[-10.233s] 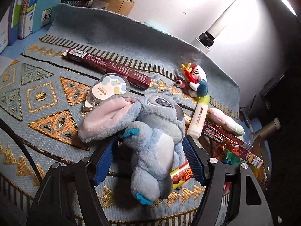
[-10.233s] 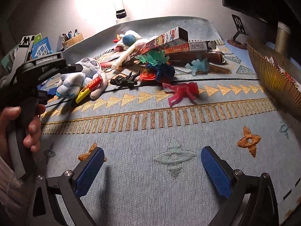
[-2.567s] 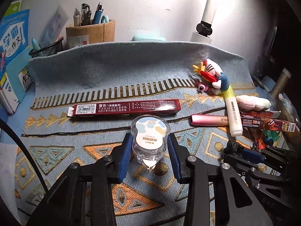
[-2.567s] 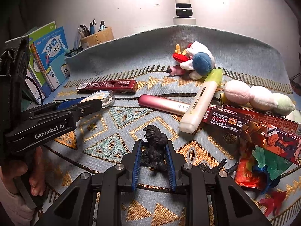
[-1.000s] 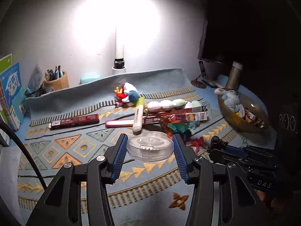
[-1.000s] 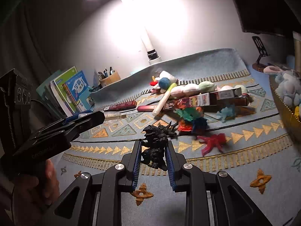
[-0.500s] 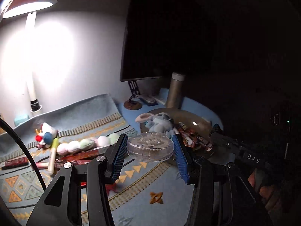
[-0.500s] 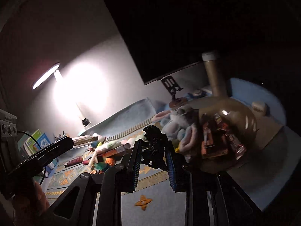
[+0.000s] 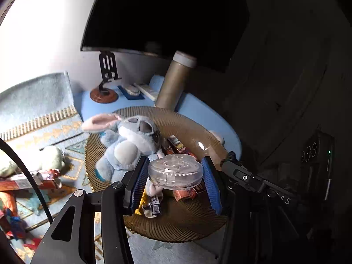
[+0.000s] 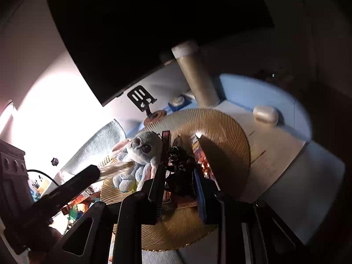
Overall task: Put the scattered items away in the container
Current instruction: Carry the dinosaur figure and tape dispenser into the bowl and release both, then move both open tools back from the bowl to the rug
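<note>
Landmark: a round, ribbed golden-brown bowl [image 9: 176, 224] stands on a pale blue desk [image 9: 198, 110]; every place below is told from it.
Left gripper [image 9: 175, 181]: its blue-padded jaws pinch a clear, round plastic tape dispenser [image 9: 175, 172], held flat above the bowl's middle.
Right gripper [image 10: 179, 188]: its jaws clamp a small black spiky monster figurine [image 10: 179, 171], upright, over the bowl's near half.
In the bowl: a grey-blue plush toy with long pink ears [image 9: 129, 145] lies along the left side; beside and under it are small red and orange snack packets [image 9: 182, 194].
In the way: the plush toy and the packets fill much of the bowl's floor under both grippers.
Behind the bowl: a tall tan cylinder with a pale cap [image 9: 173, 82], a black phone stand on a round brown base [image 9: 105, 81] and a dark monitor [image 9: 167, 15].
Right of the bowl: a small cream oval case [image 10: 265, 115] lies on the desk.
Left of the bowl: a blue woven mat with gold triangles [image 9: 37, 114] carries more toys and red boxes [image 9: 24, 181].
Writing: the letters on the right gripper's body, in the left wrist view, are too partial to read.
Room: dark, lit brightly only at the far left wall.
</note>
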A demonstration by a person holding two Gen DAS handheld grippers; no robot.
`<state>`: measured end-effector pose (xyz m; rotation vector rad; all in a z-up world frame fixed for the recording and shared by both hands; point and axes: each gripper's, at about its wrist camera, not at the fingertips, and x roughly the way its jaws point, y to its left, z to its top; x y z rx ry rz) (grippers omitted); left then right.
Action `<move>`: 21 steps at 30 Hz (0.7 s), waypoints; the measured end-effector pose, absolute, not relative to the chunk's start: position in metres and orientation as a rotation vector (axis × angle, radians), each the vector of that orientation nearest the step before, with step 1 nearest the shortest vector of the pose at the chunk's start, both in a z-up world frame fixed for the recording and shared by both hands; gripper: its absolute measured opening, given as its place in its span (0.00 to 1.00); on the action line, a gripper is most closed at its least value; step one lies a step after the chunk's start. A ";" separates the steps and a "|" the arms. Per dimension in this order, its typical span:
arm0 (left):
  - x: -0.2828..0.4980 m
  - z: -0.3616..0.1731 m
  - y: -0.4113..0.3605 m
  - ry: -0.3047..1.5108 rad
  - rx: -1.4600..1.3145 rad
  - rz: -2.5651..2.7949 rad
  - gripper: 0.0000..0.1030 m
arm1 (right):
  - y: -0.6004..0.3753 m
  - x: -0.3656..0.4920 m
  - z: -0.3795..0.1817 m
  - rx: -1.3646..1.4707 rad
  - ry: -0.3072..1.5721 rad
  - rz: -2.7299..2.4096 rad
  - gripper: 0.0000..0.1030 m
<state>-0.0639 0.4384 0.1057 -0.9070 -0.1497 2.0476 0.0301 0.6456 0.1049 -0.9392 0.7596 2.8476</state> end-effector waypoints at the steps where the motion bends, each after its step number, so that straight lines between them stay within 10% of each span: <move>1: -0.067 0.100 0.440 -0.165 -0.949 2.012 0.52 | 0.648 0.028 0.100 -0.968 0.815 2.838 0.36; 6: -0.070 0.088 0.428 -0.273 -1.027 1.953 0.54 | 0.660 0.042 0.099 -0.885 0.937 2.807 0.54; 21: -0.021 0.126 0.355 -0.293 -0.936 1.994 0.65 | 0.605 0.070 0.130 -0.895 0.959 2.947 0.55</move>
